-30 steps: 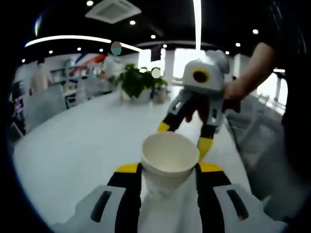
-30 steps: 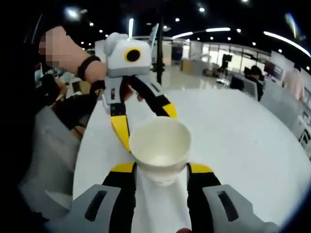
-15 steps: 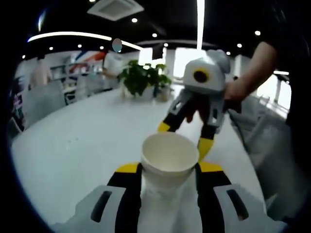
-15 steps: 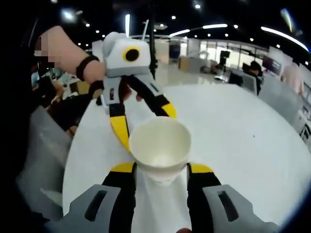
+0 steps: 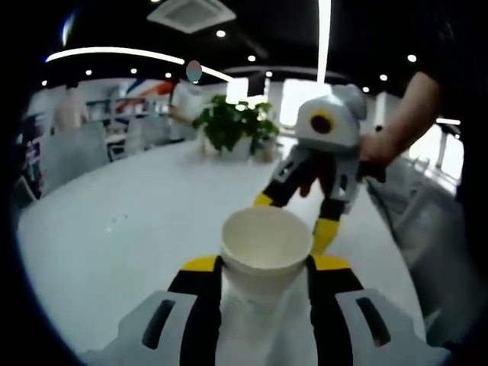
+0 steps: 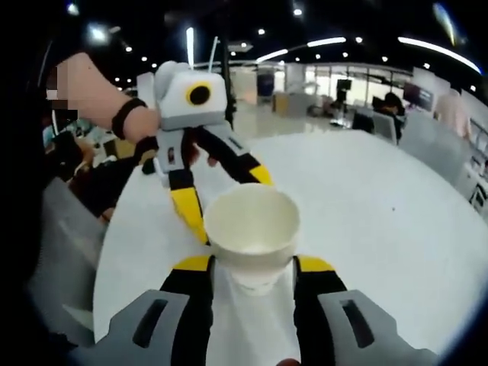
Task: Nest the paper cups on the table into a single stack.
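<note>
A white paper cup (image 5: 267, 240) stands mouth up between the yellow-tipped jaws of my left gripper (image 5: 259, 267), which is shut on its lower wall. The right gripper (image 5: 293, 216) faces me from the far side, held by a hand, its spread yellow tips at the cup's far rim. In the right gripper view a white paper cup (image 6: 250, 221) sits the same way in my right gripper (image 6: 252, 267), shut on it. The left gripper (image 6: 229, 202) reaches in from beyond, tips beside the rim. I cannot tell whether both views show one cup.
The white table (image 5: 130, 221) runs away under the grippers, with a potted plant (image 5: 232, 126) at its far end. Grey chairs (image 5: 69, 152) line its side. A person's arm (image 5: 408, 107) and a wrist with a black band (image 6: 126, 118) hold the grippers. A chair (image 6: 61, 252) stands near.
Both cameras have drifted a little, so the room behind has shifted. Each cup stays fixed between its jaws. The facing grippers have kept almost the same place.
</note>
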`<state>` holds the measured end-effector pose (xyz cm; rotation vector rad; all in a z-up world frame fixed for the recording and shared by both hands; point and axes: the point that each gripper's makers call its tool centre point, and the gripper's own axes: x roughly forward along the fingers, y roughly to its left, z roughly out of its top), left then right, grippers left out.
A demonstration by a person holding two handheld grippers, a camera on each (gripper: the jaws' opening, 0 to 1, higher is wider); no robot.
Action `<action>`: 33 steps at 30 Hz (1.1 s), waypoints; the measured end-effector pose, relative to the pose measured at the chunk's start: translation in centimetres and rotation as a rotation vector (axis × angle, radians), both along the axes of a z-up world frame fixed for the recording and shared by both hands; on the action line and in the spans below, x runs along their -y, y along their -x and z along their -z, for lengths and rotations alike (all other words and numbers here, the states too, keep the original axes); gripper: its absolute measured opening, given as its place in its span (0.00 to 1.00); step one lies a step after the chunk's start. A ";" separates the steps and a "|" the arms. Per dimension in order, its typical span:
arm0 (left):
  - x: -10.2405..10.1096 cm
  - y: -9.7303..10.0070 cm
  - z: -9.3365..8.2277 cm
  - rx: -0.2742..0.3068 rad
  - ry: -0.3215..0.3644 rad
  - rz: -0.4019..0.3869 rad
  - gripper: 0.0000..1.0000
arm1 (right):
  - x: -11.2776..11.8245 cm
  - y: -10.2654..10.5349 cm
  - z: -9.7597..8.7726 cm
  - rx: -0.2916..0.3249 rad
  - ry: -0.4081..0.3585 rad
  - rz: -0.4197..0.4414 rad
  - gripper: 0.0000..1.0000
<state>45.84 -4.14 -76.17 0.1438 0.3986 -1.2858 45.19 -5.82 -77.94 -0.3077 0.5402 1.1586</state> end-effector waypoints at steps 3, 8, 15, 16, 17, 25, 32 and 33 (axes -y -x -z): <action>0.0 -0.2 0.1 -0.003 -0.004 -0.010 0.43 | 0.1 -0.2 -0.1 -0.002 -0.008 0.011 0.38; 0.1 -0.3 0.2 0.008 -0.015 -0.012 0.43 | 0.2 -0.4 -0.1 -0.016 -0.016 0.040 0.43; -0.7 -0.4 0.1 0.033 -0.044 -0.031 0.42 | 1.2 0.2 0.2 -0.030 -0.002 0.062 0.48; -0.9 -0.4 0.0 0.035 -0.044 -0.035 0.42 | 1.4 0.3 0.2 -0.030 -0.002 0.067 0.49; -1.2 -0.4 -0.1 0.036 -0.045 -0.040 0.42 | 1.7 0.6 0.1 -0.030 0.000 0.071 0.49; -2.7 0.7 -1.4 0.062 -0.046 -0.071 0.40 | 2.6 2.7 -0.1 -0.030 0.010 0.086 0.49; -3.9 3.4 -2.1 0.049 -0.034 -0.108 0.39 | 3.4 5.0 -1.4 -0.010 0.008 0.095 0.49; -4.0 4.0 -2.2 0.049 -0.033 -0.111 0.39 | 3.6 5.5 -1.7 -0.008 0.007 0.097 0.49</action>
